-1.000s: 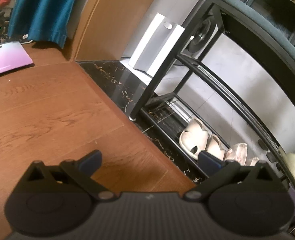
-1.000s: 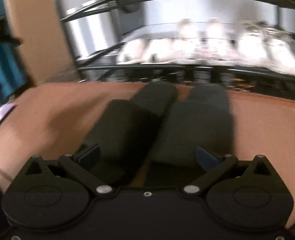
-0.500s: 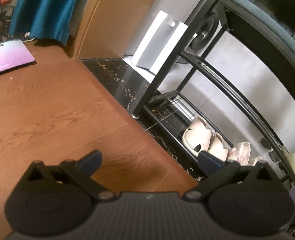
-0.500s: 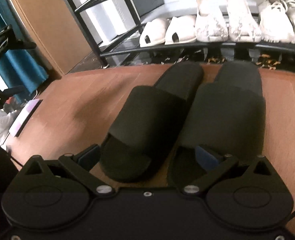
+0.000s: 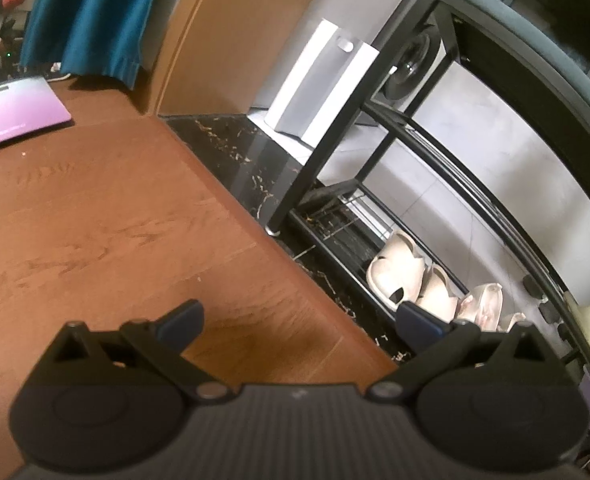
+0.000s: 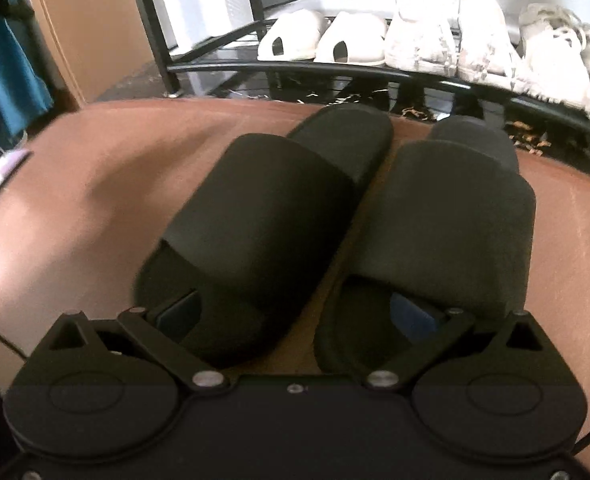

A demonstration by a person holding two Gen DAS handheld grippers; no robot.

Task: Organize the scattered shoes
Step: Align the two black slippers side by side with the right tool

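Observation:
Two black slides lie side by side on the wooden floor, toes toward the shoe rack: the left slide [image 6: 267, 216] and the right slide [image 6: 443, 224]. My right gripper [image 6: 299, 316] is open, wide across both heels, one fingertip inside each slide's opening. My left gripper [image 5: 299, 320] is open and empty above bare floor, left of the black shoe rack [image 5: 315, 168]. Cream slippers [image 5: 399, 276] sit on its lowest shelf, and also show in the right wrist view [image 6: 323, 36].
White sandals [image 6: 447, 32] and sneakers [image 6: 555, 60] fill the rack's low shelf. A purple flat scale [image 5: 11, 116] lies far left on the floor. A teal curtain [image 5: 91, 16], wooden panel [image 5: 215, 36] and white box [image 5: 323, 80] stand behind. Black marble strip [image 5: 235, 160] borders the rack.
My right gripper has moved forward and down over the black slides, so its fingertips now sit in their heel openings. The left gripper has barely shifted.

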